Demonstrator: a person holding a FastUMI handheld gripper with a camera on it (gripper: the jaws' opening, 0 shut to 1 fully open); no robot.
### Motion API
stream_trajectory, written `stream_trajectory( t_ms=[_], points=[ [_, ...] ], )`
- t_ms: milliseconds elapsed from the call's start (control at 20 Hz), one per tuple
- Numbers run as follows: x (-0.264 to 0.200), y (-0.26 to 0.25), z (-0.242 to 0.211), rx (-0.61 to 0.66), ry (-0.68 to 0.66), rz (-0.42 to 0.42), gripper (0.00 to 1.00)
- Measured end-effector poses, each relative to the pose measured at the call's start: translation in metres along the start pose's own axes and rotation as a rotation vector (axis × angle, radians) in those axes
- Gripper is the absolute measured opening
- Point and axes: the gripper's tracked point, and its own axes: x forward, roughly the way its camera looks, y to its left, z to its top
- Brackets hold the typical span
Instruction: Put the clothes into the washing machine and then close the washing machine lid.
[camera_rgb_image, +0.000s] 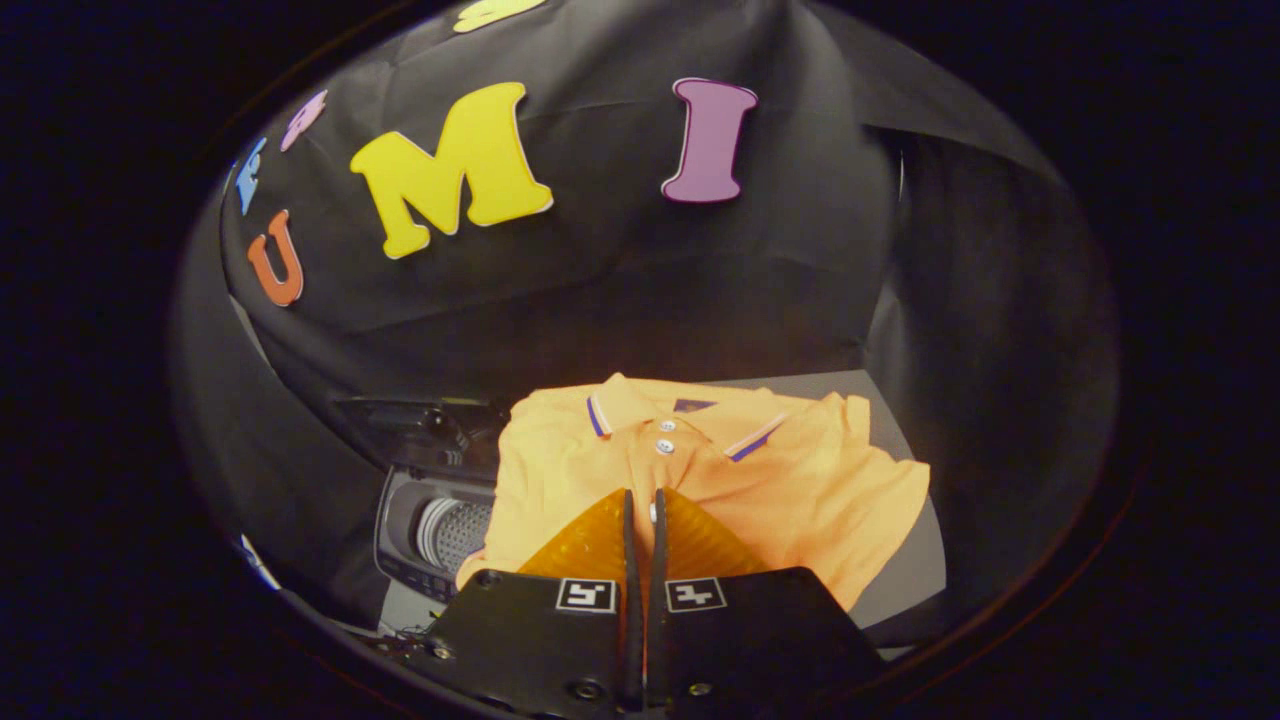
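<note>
Fingers (632, 520) nearly closed over orange shirt (800, 480) placket.

shirt (700, 470) front: behind tongs (641, 500) | washing machine (440, 530): half hidden

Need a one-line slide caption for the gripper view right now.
Gripper fingers nearly closed over an orange polo shirt spread on the table, open washing machine beside it.
</note>
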Motion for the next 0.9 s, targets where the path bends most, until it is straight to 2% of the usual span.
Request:
stream_trajectory(
  t_ms=[350,900],
  points=[
    [-0.015,0.078,0.038,-0.076,-0.052,0.077,0.05],
    [-0.011,0.21,0.045,-0.188,-0.052,0.223,0.05]
  ],
)
